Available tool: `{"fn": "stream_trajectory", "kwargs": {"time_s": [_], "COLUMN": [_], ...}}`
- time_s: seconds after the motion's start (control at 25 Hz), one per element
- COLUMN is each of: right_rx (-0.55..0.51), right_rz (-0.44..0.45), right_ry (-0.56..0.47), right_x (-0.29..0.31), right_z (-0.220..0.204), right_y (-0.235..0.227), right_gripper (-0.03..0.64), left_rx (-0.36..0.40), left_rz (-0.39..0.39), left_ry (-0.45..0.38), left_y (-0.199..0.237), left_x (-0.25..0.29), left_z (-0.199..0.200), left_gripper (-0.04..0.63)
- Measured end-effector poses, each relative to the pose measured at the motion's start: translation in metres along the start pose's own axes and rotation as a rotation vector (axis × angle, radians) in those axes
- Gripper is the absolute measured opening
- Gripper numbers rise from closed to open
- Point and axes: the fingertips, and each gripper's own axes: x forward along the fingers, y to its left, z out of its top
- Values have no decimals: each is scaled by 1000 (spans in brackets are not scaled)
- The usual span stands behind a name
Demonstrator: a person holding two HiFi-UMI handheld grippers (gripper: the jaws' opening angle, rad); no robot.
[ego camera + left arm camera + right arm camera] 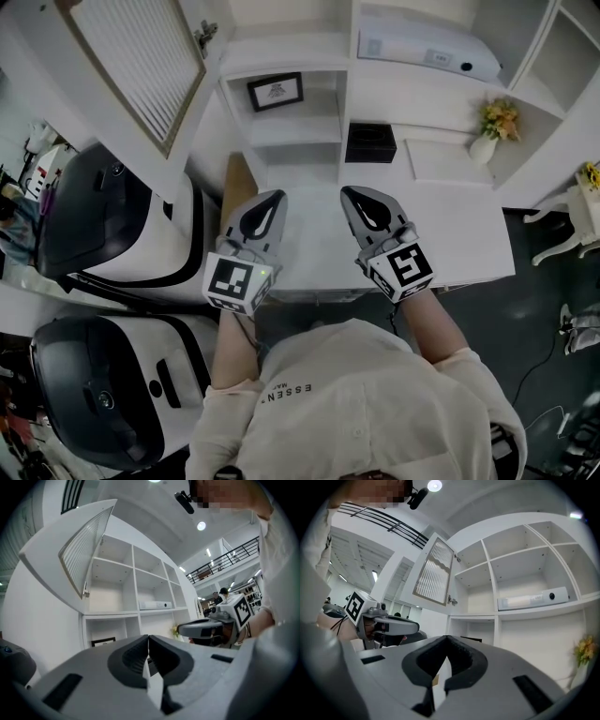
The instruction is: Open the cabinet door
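Observation:
The white cabinet door (141, 66) with its ribbed glass panel stands swung wide open to the left of the open shelving (309, 56). It also shows in the left gripper view as the cabinet door (82, 559) and in the right gripper view as the cabinet door (433, 571). My left gripper (273, 201) is shut and empty, held level over the white counter, well below the door and apart from it. My right gripper (352, 195) hovers beside it, also shut with nothing between its jaws. Each gripper camera sees its own closed tips, left gripper (148, 639) and right gripper (446, 639).
A framed picture (276, 91), a black box (370, 142) and a vase of yellow flowers (492, 127) sit in the lower shelves. A white device (431, 47) lies on a higher shelf. Two black-and-white machines (103, 220) stand at the left. A white counter (469, 234) lies in front.

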Motion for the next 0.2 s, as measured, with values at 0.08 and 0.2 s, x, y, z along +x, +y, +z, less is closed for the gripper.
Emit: {"fn": "stream_trajectory", "kwargs": {"time_s": [0.08, 0.2], "right_rx": [1, -5], "right_rz": [0, -2], "right_ry": [8, 13], "right_x": [1, 2], "right_z": [-3, -6], "right_y": [0, 0], "right_gripper": [15, 15], "left_rx": [2, 4], "left_rz": [-2, -8], "left_ry": [5, 12], "left_y": [0, 1], "left_x": [2, 5], "left_z": [-2, -6], "left_gripper": [3, 3]}}
